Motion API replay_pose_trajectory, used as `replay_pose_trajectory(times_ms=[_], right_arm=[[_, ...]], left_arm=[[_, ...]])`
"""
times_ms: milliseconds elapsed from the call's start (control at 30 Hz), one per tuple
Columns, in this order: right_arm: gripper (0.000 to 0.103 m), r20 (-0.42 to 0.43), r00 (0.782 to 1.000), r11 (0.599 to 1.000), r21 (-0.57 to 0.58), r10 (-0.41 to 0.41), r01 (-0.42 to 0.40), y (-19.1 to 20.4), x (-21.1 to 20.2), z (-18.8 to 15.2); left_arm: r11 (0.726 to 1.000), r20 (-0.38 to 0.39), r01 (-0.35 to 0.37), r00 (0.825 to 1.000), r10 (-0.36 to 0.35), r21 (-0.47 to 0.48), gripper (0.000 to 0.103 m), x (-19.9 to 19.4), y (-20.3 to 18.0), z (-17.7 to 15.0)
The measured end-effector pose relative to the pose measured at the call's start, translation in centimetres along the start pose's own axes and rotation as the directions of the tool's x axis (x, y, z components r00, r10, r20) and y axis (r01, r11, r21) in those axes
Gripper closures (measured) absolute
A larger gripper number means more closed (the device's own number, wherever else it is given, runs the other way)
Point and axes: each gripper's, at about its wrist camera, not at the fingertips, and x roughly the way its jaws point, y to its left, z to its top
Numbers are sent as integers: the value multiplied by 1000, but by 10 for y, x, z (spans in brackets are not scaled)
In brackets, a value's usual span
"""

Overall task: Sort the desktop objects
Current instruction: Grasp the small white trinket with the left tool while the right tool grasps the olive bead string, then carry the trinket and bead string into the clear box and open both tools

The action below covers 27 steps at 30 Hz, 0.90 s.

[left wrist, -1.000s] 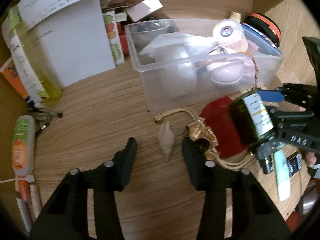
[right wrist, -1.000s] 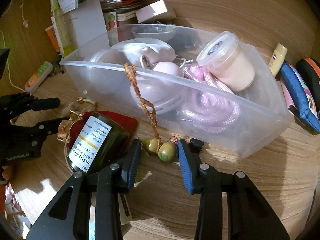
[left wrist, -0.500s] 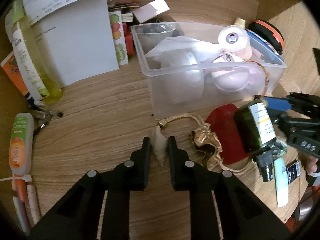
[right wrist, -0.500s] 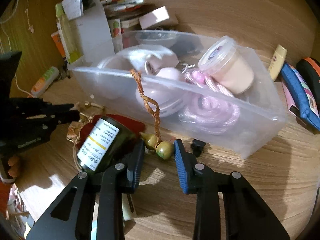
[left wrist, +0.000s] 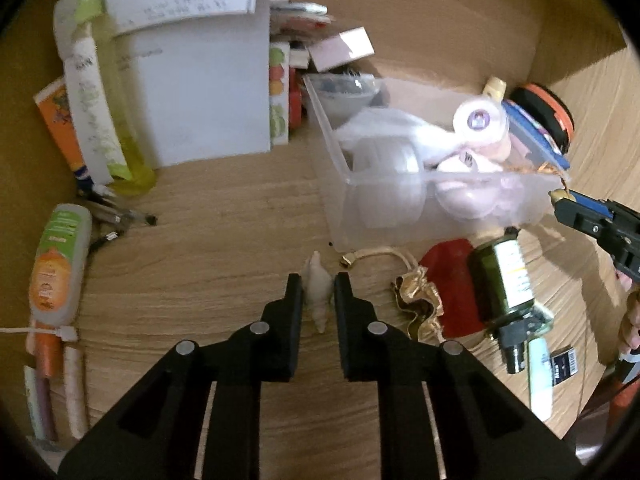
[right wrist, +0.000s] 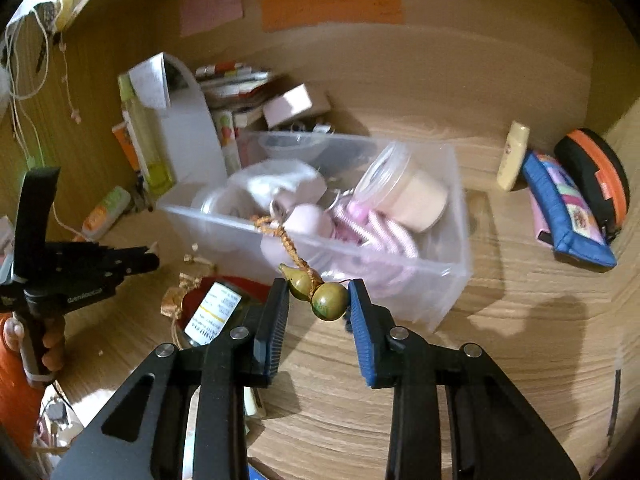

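My left gripper (left wrist: pixel 317 286) is shut on a pale spiral seashell (left wrist: pixel 318 294) above the wooden desk. My right gripper (right wrist: pixel 319 300) is shut on a green gourd charm (right wrist: pixel 320 294) and holds it in the air just in front of the clear plastic bin (right wrist: pixel 448 276); the charm's orange braided cord (right wrist: pixel 286 236) runs up over the bin's front rim. The bin (left wrist: pixel 340 160) holds a lidded tub (right wrist: pixel 404 192), pink rope and white items. The right gripper also shows at the right edge of the left wrist view (left wrist: pixel 560 202).
A dark green bottle (left wrist: pixel 506 280), a red pouch (left wrist: pixel 452 276) and gold wrapping (left wrist: pixel 416 300) lie in front of the bin. A white box (left wrist: pixel 200 92), a yellow bottle and tubes (left wrist: pixel 58 264) stand left. A blue pencil case (right wrist: pixel 568 208) and an orange-rimmed case (right wrist: pixel 600 184) lie right.
My left gripper closed on the seashell and lifted a little. My right gripper closed on the gourd charm and raised it from the desk to the level of the bin's front wall.
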Motion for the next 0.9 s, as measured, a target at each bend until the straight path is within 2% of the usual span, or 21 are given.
replay_pose_trajectory(times_ms=[267,433,600,900], right_arm=[[75,67,997,999,23,-33,31,-18,-12,24],[84,78,996,999,30,-41,38,-26,-8,39],[84,62,997,998,45,-48,45,-36,11,48],[84,55,998,997,82,-16,11,-46,27,46]], left_arm=[[1000,69,12,998,-11,-7,88,-24,-2,23],[999,117,42,992,-41,-12,88,-34,-8,44],[997,120,71,990,-69,-8,88,-30,-16,59],[993,91,112,989,-116,41,88,-7,-47,77]])
